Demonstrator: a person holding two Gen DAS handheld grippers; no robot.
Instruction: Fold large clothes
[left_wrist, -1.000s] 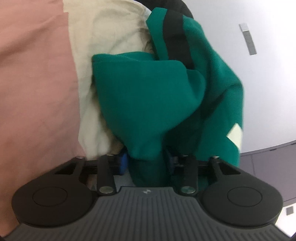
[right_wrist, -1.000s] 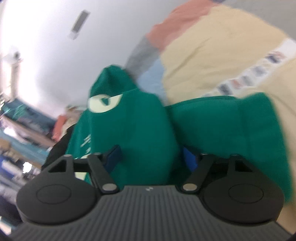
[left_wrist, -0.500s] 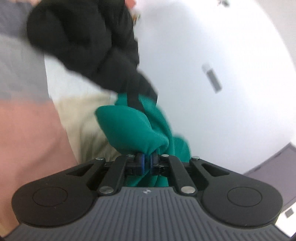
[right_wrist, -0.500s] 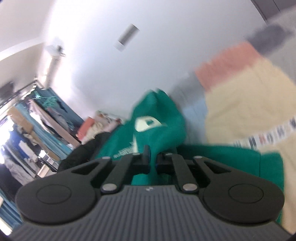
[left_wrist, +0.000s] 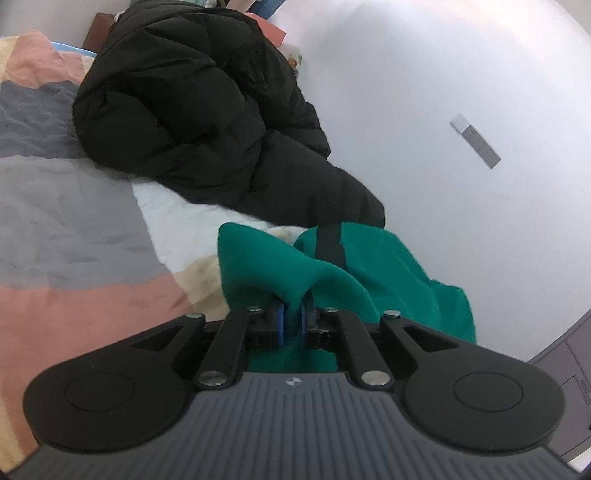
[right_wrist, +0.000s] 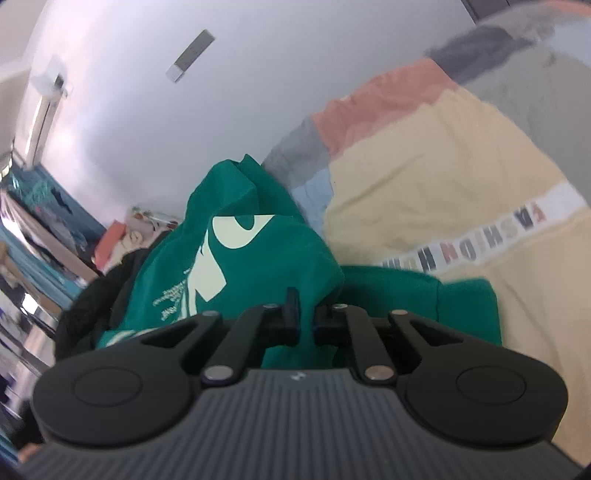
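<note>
Left wrist view: the left gripper (left_wrist: 291, 319), whose jaws have just eased slightly apart, pinches a fold of the green garment (left_wrist: 388, 273), now raised off the bed (left_wrist: 74, 229) beside a black jacket (left_wrist: 192, 110).

Right wrist view: the right gripper (right_wrist: 304, 319), its jaws likewise slackened a touch, grips the same garment, so both ends are held for folding. The bedcover reads "FASHION", upside down; the garment's small print is unreadable.

Garment (left_wrist: 258, 266) bunched on bed (left_wrist: 74, 314), just in front of L gripper (left_wrist: 291, 319), a fold betw. its pads. Jacket (left_wrist: 192, 110) heaped behind garment, further up bed, against wall (left_wrist: 443, 92). Wall runs along bed's right side in left view. Right view: garment (right_wrist: 236, 258) rises ahead of R gripper (right_wrist: 304, 317), fold betw. its pads; bed (right_wrist: 424, 184) spreads right and behind; wall (right_wrist: 184, 110) left, beyond garment.
</note>
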